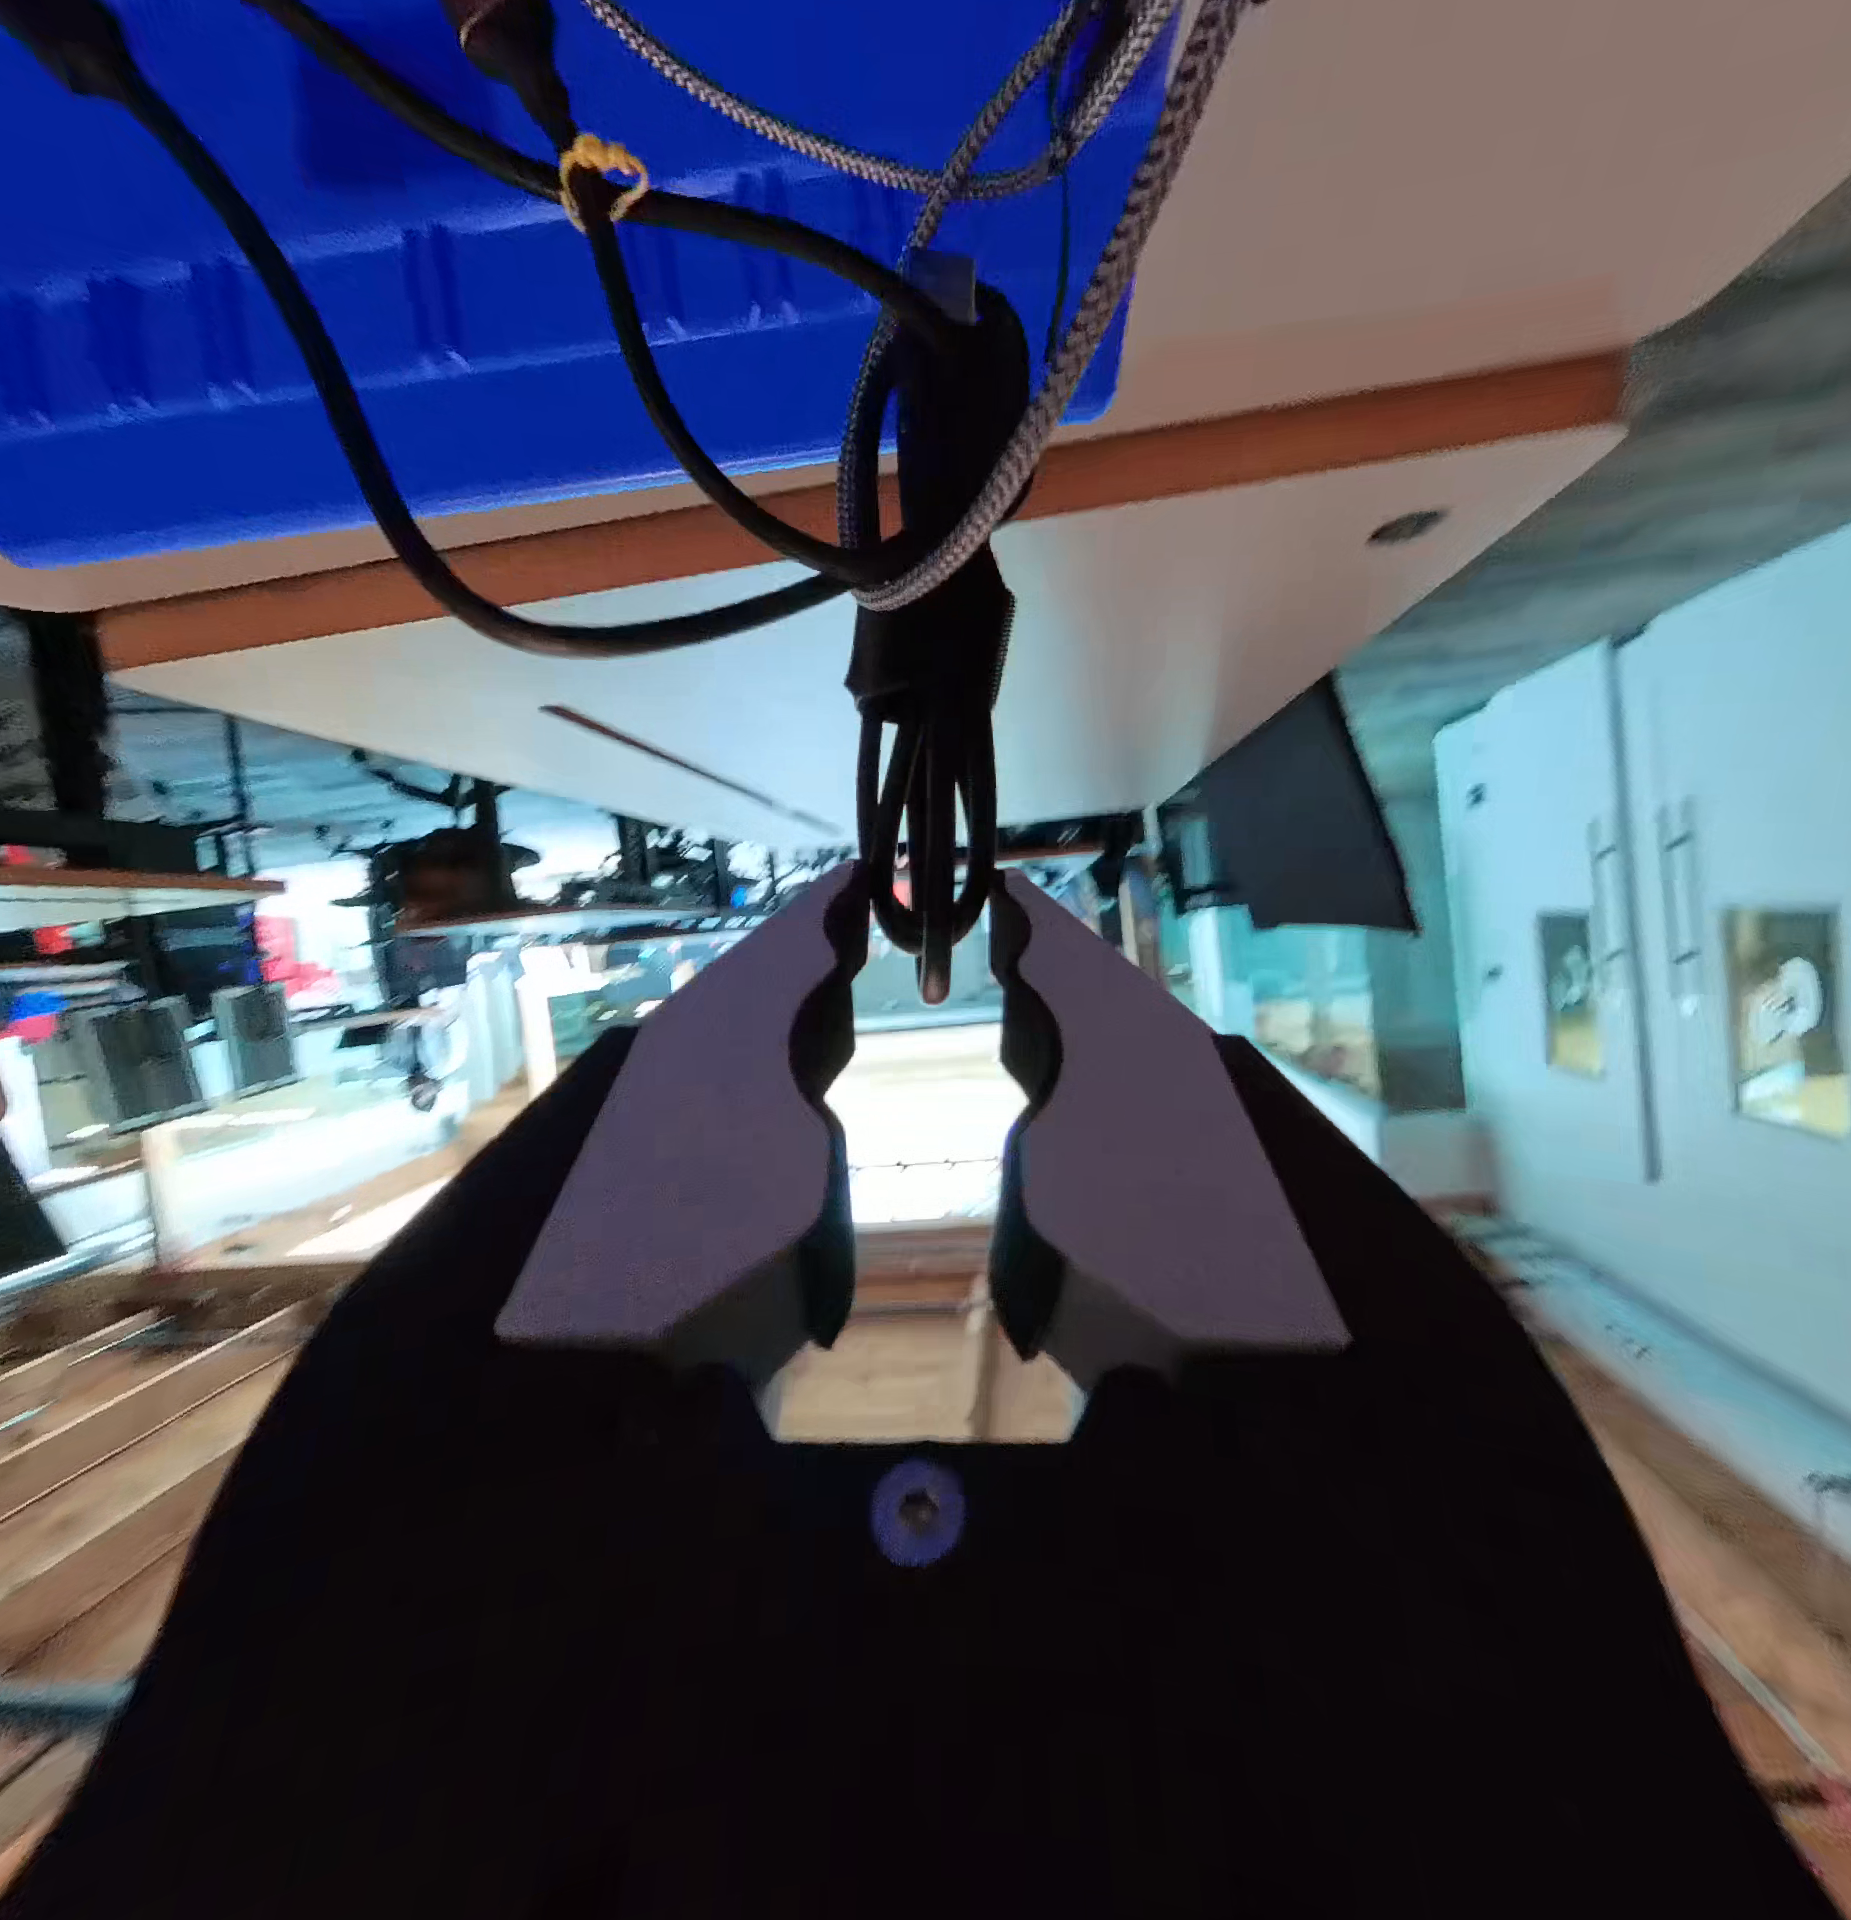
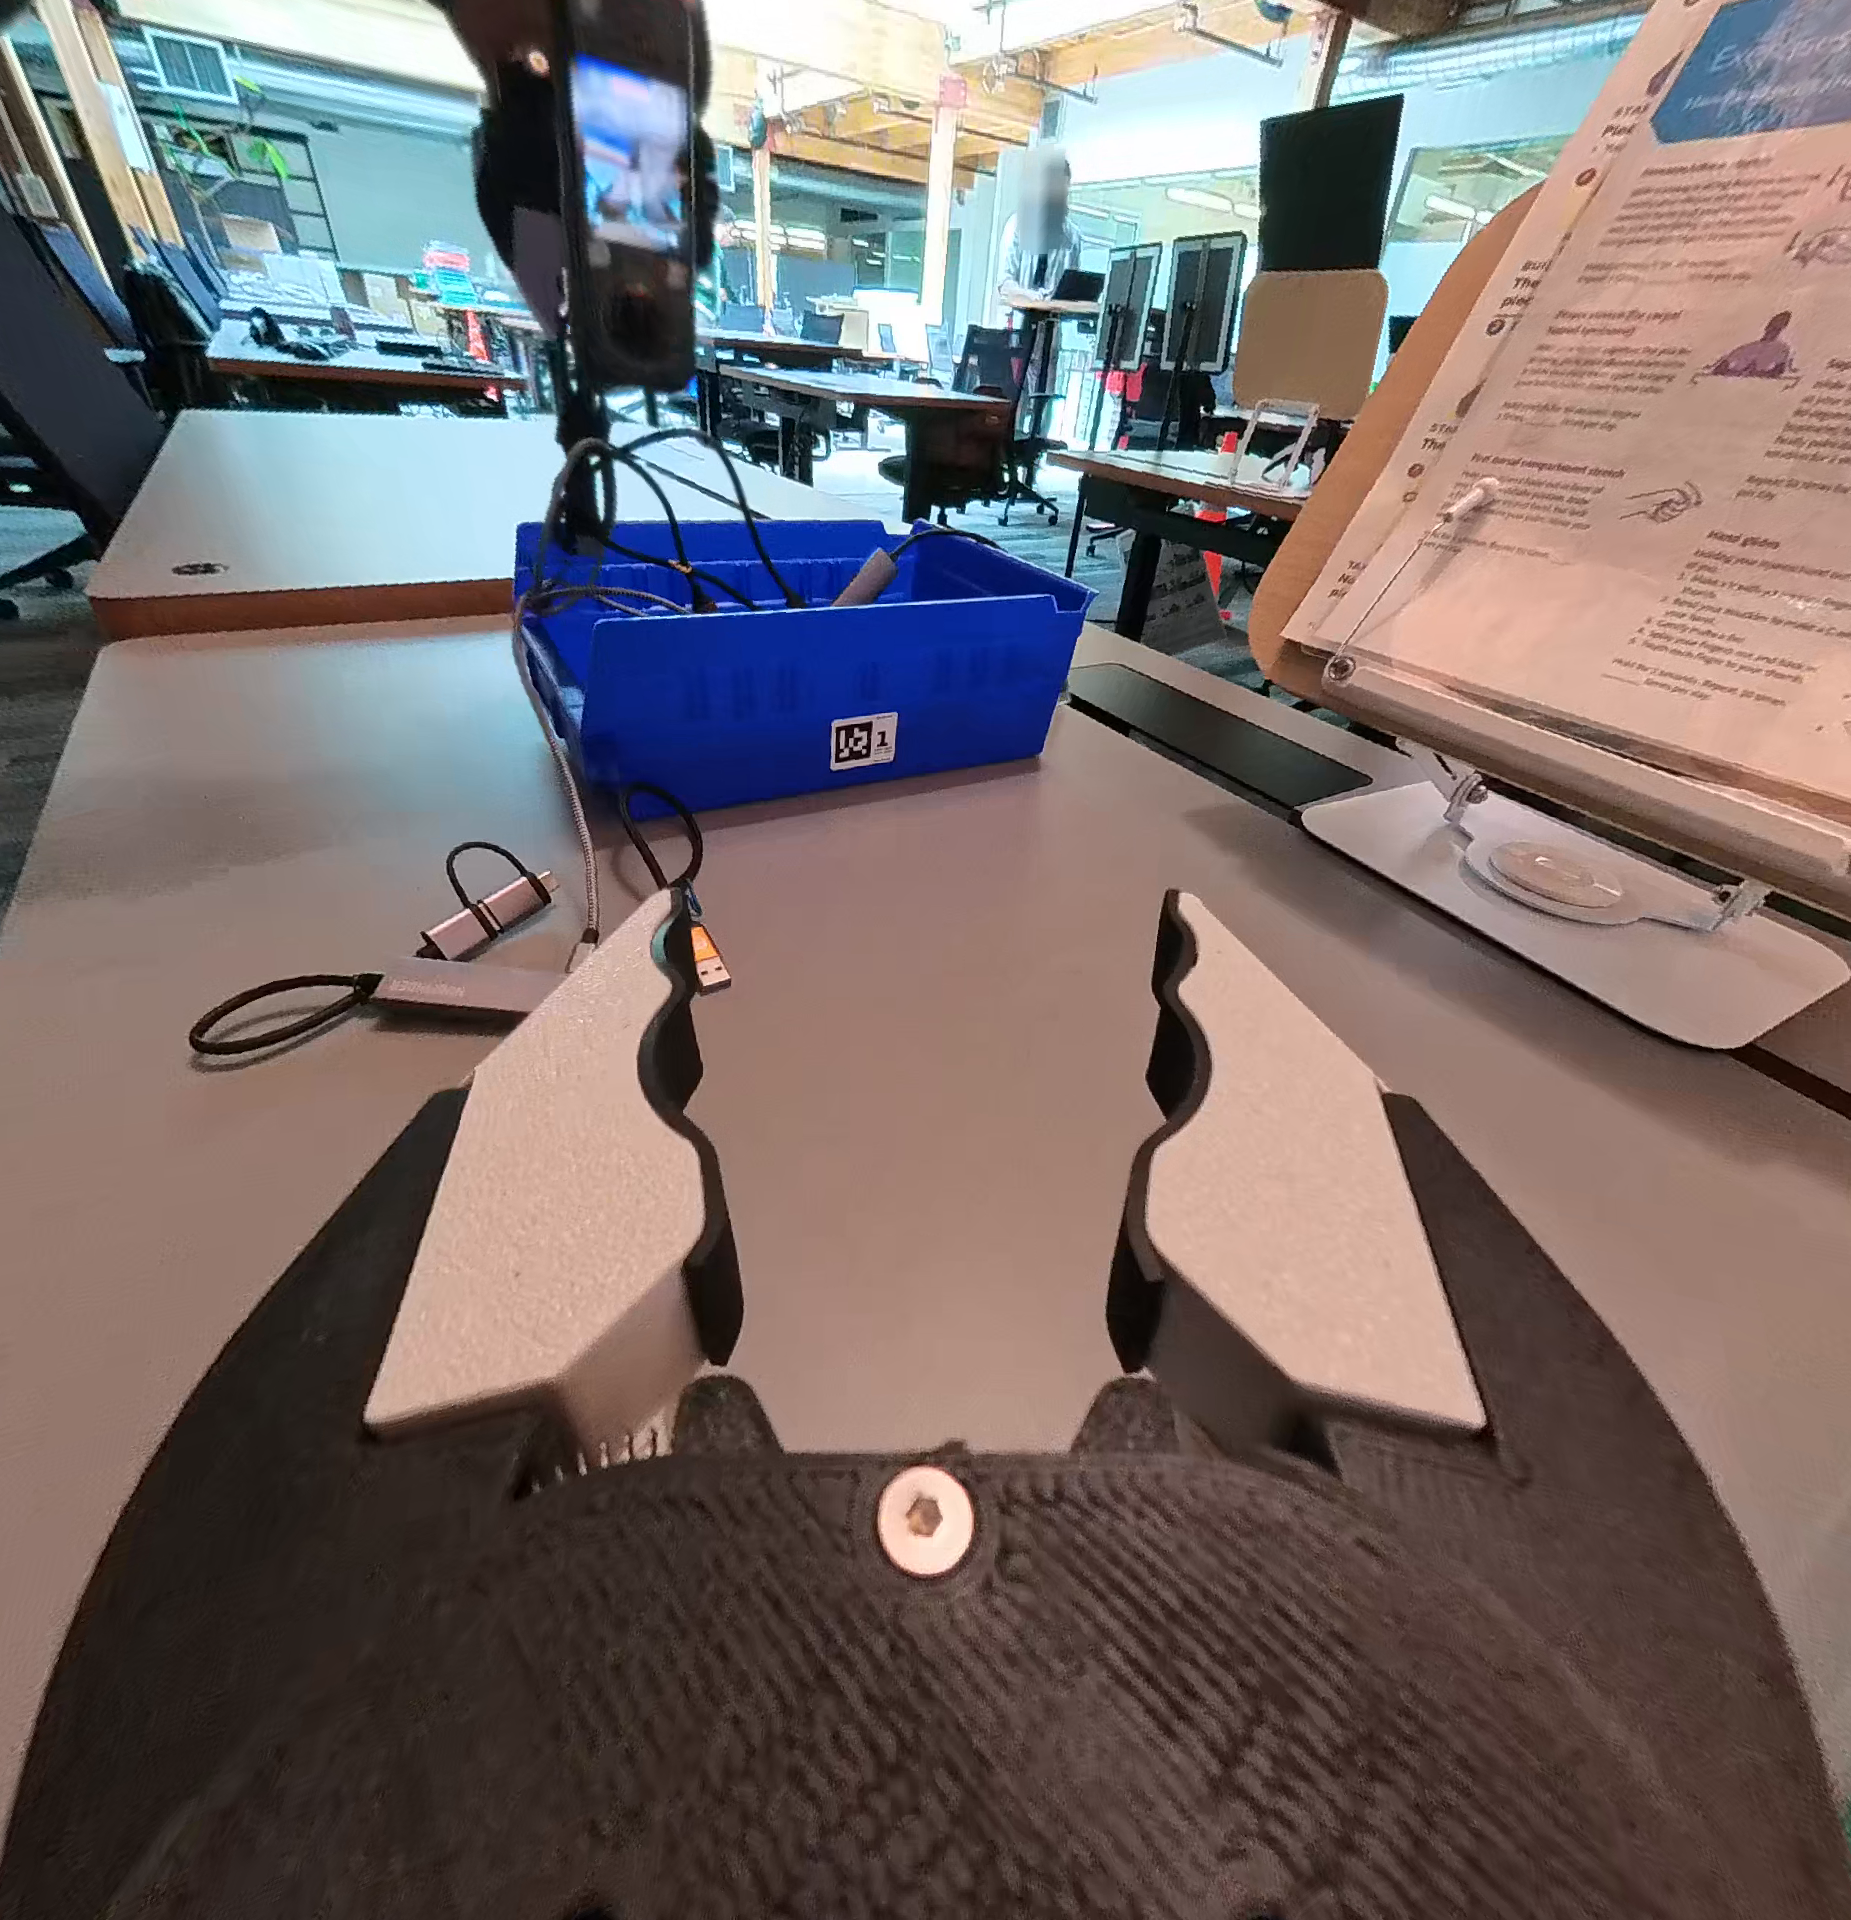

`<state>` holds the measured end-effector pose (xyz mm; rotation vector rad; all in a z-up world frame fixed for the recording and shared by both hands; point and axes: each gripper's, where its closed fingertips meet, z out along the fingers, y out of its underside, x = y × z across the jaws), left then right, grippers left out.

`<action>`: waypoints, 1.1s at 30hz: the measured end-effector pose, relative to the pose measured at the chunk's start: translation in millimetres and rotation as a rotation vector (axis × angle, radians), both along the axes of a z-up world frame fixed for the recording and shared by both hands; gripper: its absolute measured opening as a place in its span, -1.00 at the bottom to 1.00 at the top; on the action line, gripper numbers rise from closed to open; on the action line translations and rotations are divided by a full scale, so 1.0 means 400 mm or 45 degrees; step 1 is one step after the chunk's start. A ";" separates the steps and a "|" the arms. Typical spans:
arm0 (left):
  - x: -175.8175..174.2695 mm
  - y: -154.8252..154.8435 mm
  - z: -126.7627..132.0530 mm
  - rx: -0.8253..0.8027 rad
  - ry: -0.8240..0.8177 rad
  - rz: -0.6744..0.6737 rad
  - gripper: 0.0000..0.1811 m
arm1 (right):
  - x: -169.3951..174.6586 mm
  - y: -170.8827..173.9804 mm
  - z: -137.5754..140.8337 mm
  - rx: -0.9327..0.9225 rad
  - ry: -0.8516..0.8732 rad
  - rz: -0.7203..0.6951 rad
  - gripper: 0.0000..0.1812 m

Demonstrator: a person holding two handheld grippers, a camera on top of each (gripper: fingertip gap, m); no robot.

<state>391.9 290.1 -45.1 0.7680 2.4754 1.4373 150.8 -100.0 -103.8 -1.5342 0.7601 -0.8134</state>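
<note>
The right gripper (image 2: pixel 926 1039) is spread wide, low over the grey table (image 2: pixel 900 935); better keep it off the cables. Left of it lie two grey adapters (image 2: pixel 464 987). Farther, at upper centre, the left gripper (image 1: pixel 926 914) pinches one black cable bundle (image 1: pixel 926 831) above one blue bin (image 2: pixel 817 675); lift slowly, cables tangle.

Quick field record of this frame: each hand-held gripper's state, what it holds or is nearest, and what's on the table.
left hand-held gripper: shut on black cable bundle, lifted above the blue bin; view appears upside down
right hand-held gripper: open, empty, low over the table
nearest to right: orange USB plug, by its left finger
bin: more cables, some trailing out
table, left: two grey adapters
table, right: document stand
</note>
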 end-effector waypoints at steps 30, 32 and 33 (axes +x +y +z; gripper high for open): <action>0.099 -0.175 0.007 0.036 -0.199 -0.420 -0.77 | 0.019 -0.017 -0.046 -0.021 0.098 -0.047 -0.05; 0.102 -0.203 -0.016 -0.061 -0.215 -0.415 -0.77 | 0.020 -0.021 -0.050 -0.031 0.101 -0.058 -0.05; 0.114 -0.227 -0.023 -0.150 -0.248 -0.430 -0.78 | 0.021 -0.022 -0.050 -0.031 0.102 -0.060 -0.05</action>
